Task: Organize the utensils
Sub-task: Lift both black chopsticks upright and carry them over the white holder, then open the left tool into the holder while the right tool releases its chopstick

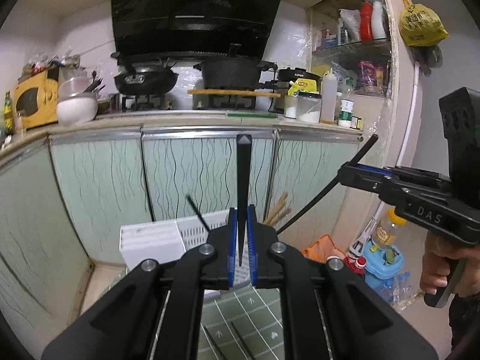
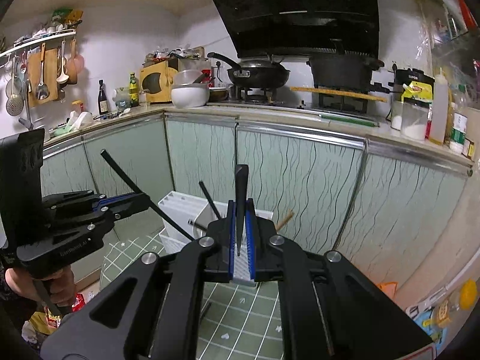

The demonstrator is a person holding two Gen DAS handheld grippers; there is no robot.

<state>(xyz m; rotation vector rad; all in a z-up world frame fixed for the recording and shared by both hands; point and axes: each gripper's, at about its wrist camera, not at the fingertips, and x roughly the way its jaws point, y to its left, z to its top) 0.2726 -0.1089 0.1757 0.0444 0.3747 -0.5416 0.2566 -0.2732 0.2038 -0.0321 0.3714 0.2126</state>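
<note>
My left gripper (image 1: 241, 228) is shut on a black chopstick (image 1: 243, 174) that stands upright between its blue pads. My right gripper (image 2: 241, 228) is shut on another black chopstick (image 2: 241, 198), also upright. Each gripper shows in the other's view, holding its chopstick at a slant: the right one (image 1: 349, 171), the left one (image 2: 141, 199). Just beyond both grippers stands a white slotted utensil holder (image 1: 168, 240), also in the right wrist view (image 2: 180, 210), with a black chopstick (image 1: 198, 213) and wooden chopsticks (image 1: 277, 210) in it. Two more black chopsticks (image 1: 240, 339) lie on the green checked cloth below.
Green patterned cabinet doors (image 1: 195, 174) stand behind the holder. The counter above carries a wok (image 1: 145, 79), a black pot (image 1: 231, 73), a white bowl (image 1: 76, 106) and jars. Bottles and an orange bag (image 1: 324, 249) sit on the floor at right.
</note>
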